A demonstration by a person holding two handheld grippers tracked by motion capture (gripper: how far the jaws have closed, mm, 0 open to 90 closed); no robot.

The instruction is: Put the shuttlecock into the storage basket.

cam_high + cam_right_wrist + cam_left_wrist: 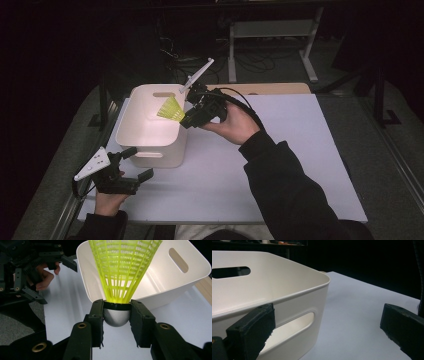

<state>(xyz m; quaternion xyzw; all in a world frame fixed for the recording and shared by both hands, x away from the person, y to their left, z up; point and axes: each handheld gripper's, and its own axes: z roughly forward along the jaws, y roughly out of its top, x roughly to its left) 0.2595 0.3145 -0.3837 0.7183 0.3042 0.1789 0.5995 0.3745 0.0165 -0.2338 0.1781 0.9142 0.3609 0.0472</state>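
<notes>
A yellow plastic shuttlecock (pixel 171 110) with a silver cap (pixel 116 317) is clamped by its cap in my right gripper (pixel 186 119). Its skirt (pixel 123 267) points out over the right rim of a white plastic bin (pixel 150 127). The right gripper (pixel 116 320) is shut on the cap, pads pressing both sides. My left gripper (pixel 135 162) rests low at the table's front left, just before the bin's near wall (pixel 294 302). Its jaws stand wide apart, with nothing between its pads (pixel 252 327).
The bin (pixel 160 272) has slot handles in its walls and looks empty inside. It stands at the left of a white table top (pixel 280 150). A wooden strip (pixel 270 88) runs along the far edge. Dark floor, cables and a metal frame (pixel 270 40) lie beyond.
</notes>
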